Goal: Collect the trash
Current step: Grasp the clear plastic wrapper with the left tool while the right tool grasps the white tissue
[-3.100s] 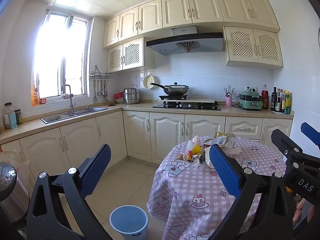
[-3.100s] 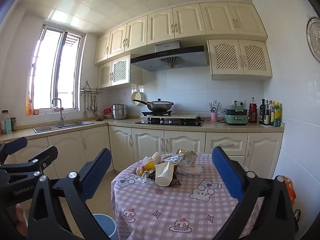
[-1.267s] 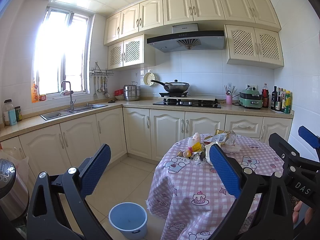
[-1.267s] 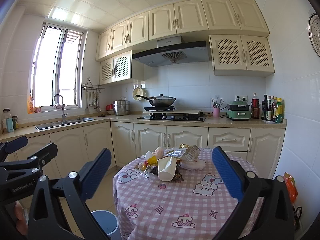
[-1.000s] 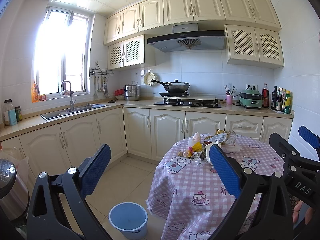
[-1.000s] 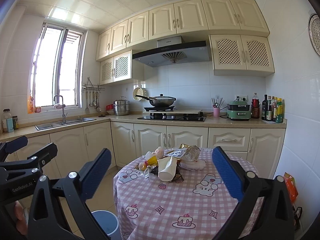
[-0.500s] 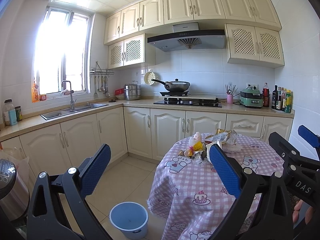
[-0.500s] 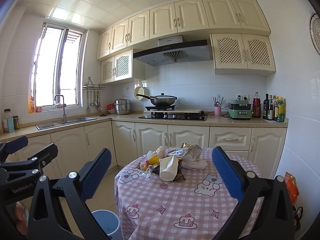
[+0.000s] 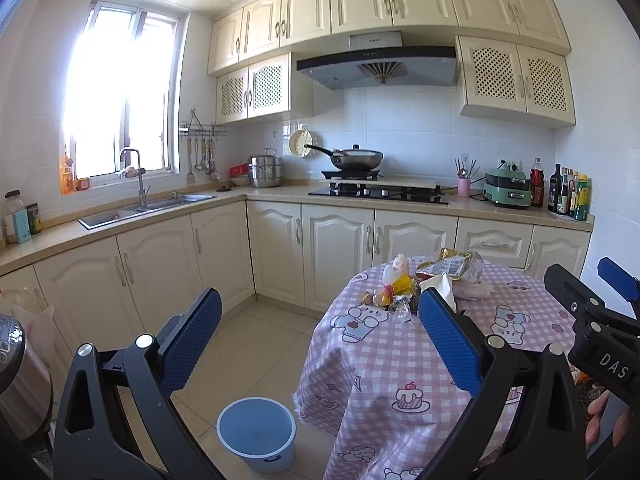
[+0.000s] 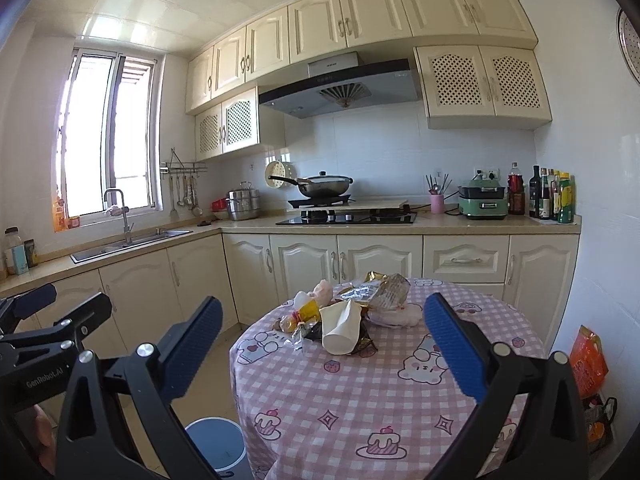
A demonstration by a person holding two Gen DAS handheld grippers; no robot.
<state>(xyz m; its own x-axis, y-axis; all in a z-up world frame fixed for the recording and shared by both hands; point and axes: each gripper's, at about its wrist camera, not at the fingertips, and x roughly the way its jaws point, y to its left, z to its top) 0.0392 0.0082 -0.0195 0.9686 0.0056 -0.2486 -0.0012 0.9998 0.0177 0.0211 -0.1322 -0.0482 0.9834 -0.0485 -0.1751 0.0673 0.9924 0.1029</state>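
Observation:
A pile of trash lies on a round table with a pink checked cloth (image 10: 360,400): a crushed white paper cup (image 10: 340,330), foil snack bags (image 10: 384,290), yellow wrappers (image 10: 308,312) and crumpled tissue (image 10: 396,314). The pile also shows in the left wrist view (image 9: 424,284). A blue bin (image 9: 256,432) stands on the floor left of the table, also in the right wrist view (image 10: 216,448). My left gripper (image 9: 320,344) is open and empty, short of the table. My right gripper (image 10: 320,340) is open and empty, above the table's near side.
Cream kitchen cabinets and a counter (image 10: 348,228) run behind the table, with a sink (image 9: 140,208), a hob with a wok (image 9: 356,158) and bottles (image 10: 552,196). A steel bin (image 9: 20,380) stands at the far left. An orange bag (image 10: 588,360) lies right of the table.
Both grippers have drifted slightly; the view has shifted a little. Both stay open and nothing on the table has moved.

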